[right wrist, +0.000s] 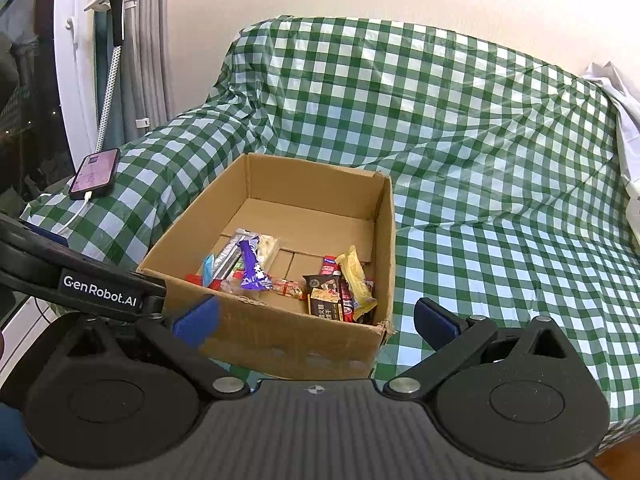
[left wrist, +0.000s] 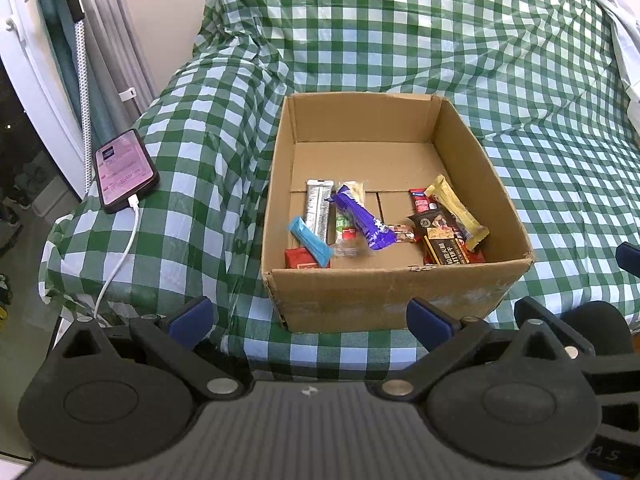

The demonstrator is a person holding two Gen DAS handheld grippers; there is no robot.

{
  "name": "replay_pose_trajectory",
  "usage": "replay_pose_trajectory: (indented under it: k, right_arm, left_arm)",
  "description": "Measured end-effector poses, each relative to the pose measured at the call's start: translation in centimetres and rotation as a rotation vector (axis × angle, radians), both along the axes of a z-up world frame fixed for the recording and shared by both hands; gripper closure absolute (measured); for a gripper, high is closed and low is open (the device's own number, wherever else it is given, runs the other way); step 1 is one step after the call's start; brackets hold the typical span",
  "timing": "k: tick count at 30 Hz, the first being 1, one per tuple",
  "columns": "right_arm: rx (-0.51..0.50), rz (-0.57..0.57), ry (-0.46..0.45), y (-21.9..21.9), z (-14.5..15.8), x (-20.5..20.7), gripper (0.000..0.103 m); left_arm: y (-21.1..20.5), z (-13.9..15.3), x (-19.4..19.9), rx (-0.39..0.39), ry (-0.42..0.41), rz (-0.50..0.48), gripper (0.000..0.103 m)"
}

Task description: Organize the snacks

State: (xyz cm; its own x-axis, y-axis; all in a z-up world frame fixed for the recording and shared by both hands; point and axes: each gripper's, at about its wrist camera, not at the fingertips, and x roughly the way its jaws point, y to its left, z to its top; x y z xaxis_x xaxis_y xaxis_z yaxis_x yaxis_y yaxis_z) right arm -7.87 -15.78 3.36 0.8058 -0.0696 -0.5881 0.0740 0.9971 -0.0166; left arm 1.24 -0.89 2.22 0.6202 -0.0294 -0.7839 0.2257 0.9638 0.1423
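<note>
An open cardboard box [left wrist: 384,296] sits on a sofa under a green checked cloth; it also shows in the right wrist view [right wrist: 288,344]. Inside lie several snack bars: a purple bar [left wrist: 360,218], a silver bar [left wrist: 318,210], a light blue bar [left wrist: 311,241], a yellow bar [left wrist: 456,210] and a dark packet [left wrist: 446,250]. The purple bar [right wrist: 252,266] and yellow bar [right wrist: 358,282] show in the right wrist view too. My left gripper [left wrist: 310,318] is open and empty, in front of the box's near wall. My right gripper [right wrist: 316,318] is open and empty, at the box's near right corner.
A phone [left wrist: 125,170] on a white charging cable [left wrist: 120,258] lies on the sofa's left armrest, also in the right wrist view [right wrist: 95,173]. Curtains and a window frame stand at the left. White cloth [left wrist: 624,40] lies at the far right. The left gripper's body [right wrist: 80,284] crosses the right wrist view.
</note>
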Motion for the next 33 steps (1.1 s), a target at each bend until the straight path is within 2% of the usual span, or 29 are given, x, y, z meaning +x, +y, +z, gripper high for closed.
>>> replay_pose_trajectory:
  k: [33]
  right_arm:
    - [-0.002, -0.001, 0.002, 0.22, -0.07, -0.06, 0.001]
  left_arm:
    - [0.37, -0.11, 0.04, 0.006, 0.003, 0.007, 0.000]
